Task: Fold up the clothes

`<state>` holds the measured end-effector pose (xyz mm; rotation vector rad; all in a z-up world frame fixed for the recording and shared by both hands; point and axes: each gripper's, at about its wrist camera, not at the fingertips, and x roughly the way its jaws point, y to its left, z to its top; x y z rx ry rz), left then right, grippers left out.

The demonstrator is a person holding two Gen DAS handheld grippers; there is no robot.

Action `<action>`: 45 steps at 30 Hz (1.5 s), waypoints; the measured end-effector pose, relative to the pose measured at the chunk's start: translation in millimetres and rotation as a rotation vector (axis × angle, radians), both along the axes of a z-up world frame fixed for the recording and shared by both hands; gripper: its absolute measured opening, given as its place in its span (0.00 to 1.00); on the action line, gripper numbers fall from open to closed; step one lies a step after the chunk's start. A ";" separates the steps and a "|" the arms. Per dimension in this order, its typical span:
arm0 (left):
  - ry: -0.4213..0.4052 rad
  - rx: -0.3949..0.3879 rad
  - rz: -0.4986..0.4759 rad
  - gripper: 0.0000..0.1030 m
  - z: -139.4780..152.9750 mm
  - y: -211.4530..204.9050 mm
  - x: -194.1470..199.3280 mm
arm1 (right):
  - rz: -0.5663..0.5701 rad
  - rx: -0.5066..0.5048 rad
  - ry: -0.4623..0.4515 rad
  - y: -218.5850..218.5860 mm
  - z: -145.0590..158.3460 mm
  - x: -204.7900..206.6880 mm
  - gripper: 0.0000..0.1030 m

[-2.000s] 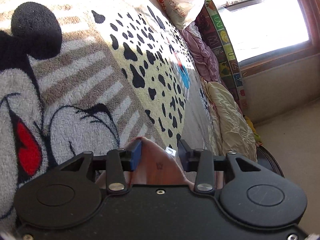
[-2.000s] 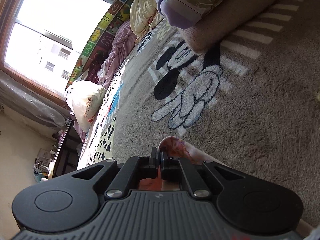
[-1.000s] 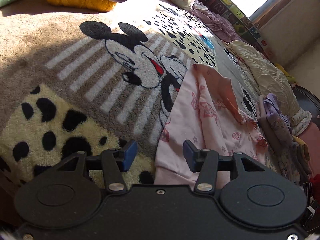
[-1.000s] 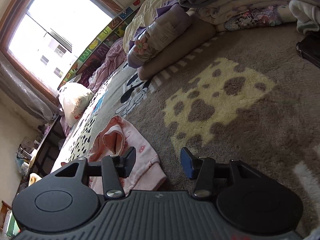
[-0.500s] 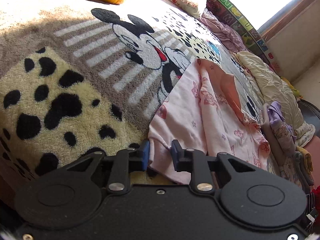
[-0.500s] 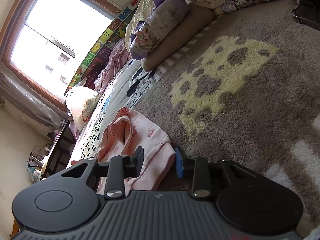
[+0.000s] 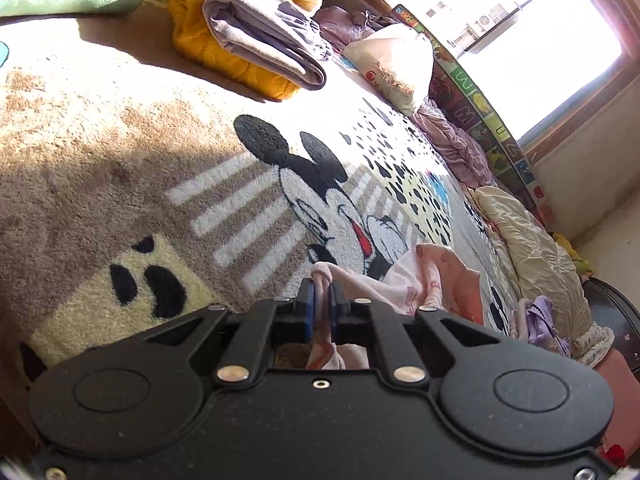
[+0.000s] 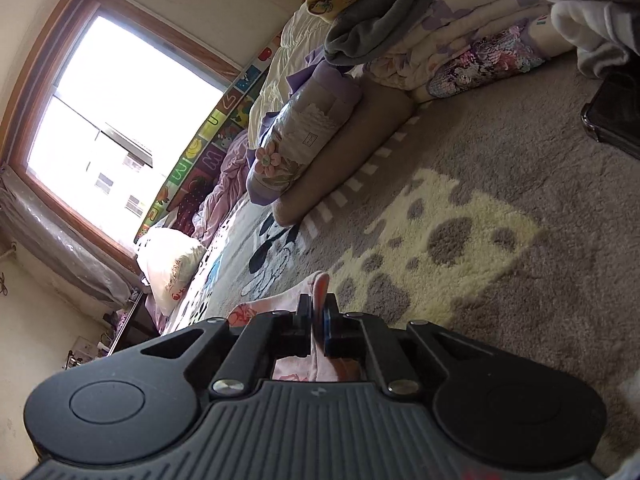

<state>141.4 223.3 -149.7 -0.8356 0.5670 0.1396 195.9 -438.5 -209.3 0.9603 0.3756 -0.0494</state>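
the left tongs (image 7: 322, 294) are closed on a bunched edge of the pink garment (image 7: 404, 284), the cloth pinched between the two blue pads and poking up just past their tips. the right tongs (image 8: 318, 308) are likewise clamped on a fold of the same pink garment (image 8: 276, 304), a narrow ridge of it standing up between the pads. the garment sits low over the plush cartoon-mouse blanket (image 7: 132, 168), and how much of it rests on the pile cannot be told from either camera. only the left wrist view shows the rest of the garment spreading off to the right of the tongs, with its printed pattern and a peach-coloured inner side, lying across the mouse face (image 7: 320, 204) woven into the blanket. that view alone also takes in the folded grey cloth (image 7: 264, 20) stacked on a mustard knit (image 7: 208, 48) at the far edge of the blanket, and a cream quilted cover (image 7: 532, 248) along the right side. the right wrist view shows little of the garment beyond the pinched fold and a printed patch beside the tongs, but it alone reveals the heap of mixed clothes (image 8: 460, 28) at the upper right, a rolled lilac bundle with a flower (image 8: 304, 132) on a tan cushion, and a dark flat object (image 8: 616, 112) at the right edge. both views catch the white pillow (image 7: 394, 66) and the bright window (image 8: 116, 120) behind it.
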 end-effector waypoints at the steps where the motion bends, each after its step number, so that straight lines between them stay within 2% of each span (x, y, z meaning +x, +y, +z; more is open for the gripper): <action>1: 0.006 -0.008 0.026 0.05 -1.7 7.7 0.7 | -0.015 -0.014 0.005 -8.0 0.9 2.5 0.07; 4: 0.026 -0.057 0.111 0.07 -8.3 29.2 0.2 | -0.059 -0.035 0.035 -29.1 -3.5 10.5 0.06; 5: 0.038 -0.082 0.133 0.14 -11.2 33.6 -0.7 | -0.077 -0.043 0.053 -35.0 -5.8 13.8 0.06; 6: 0.044 -0.102 0.147 0.26 -13.2 36.1 -1.9 | -0.091 -0.037 0.077 -39.4 -10.0 16.5 0.06; 9: 0.047 -0.120 0.134 0.29 -13.4 30.0 -7.0 | -0.117 -0.039 0.119 -42.4 -16.6 19.8 0.08; 10: 0.048 -0.119 0.119 0.31 -12.7 25.5 -8.7 | -0.124 -0.082 0.118 -37.0 -12.6 18.2 0.10; 12: 0.053 -0.100 0.097 0.40 -12.7 15.3 -9.0 | -0.126 -0.156 0.103 -25.8 -3.6 14.7 0.10; 13: 0.057 -0.082 0.090 0.40 -12.8 10.7 -7.6 | -0.122 -0.187 0.089 -20.1 1.3 12.7 0.10; 16: 0.059 0.008 0.072 0.35 -12.8 -1.8 4.9 | -0.057 -0.295 0.030 4.7 19.6 9.5 0.10; 17: 0.059 0.037 0.064 0.16 -13.0 -5.2 9.9 | -0.016 -0.324 0.007 14.7 23.9 10.6 0.12; 18: 0.056 0.057 0.054 0.08 -12.6 -7.7 14.9 | 0.024 -0.345 -0.012 23.9 26.5 12.4 0.14; 22: 0.003 0.093 0.013 0.06 -0.7 -9.0 33.6 | 0.235 -0.393 -0.068 63.8 30.9 24.9 0.27; 26: -0.105 0.107 0.053 0.06 31.9 20.4 40.5 | 0.447 -0.422 -0.087 102.3 29.2 37.5 0.27; 28: -0.130 0.101 0.083 0.06 39.5 40.6 41.5 | 0.512 -0.463 -0.079 117.8 27.8 41.0 0.27; 30: -0.111 0.071 0.095 0.06 32.4 59.1 44.5 | 0.561 -0.497 -0.051 132.3 25.2 42.5 0.27; 33: -0.046 0.009 0.099 0.06 11.0 79.6 50.4 | 0.595 -0.558 -0.006 149.2 19.3 41.1 0.27; 35: -0.018 -0.032 0.090 0.06 0.3 86.4 54.8 | 0.589 -0.562 -0.001 150.5 17.8 41.7 0.27; 40: -0.076 0.039 0.051 0.06 17.0 88.2 65.1 | 0.582 -0.553 0.001 147.9 14.2 44.3 0.27; 45: -0.001 0.069 0.103 0.06 12.4 92.8 70.9 | 0.581 -0.540 -0.003 145.2 9.7 46.3 0.27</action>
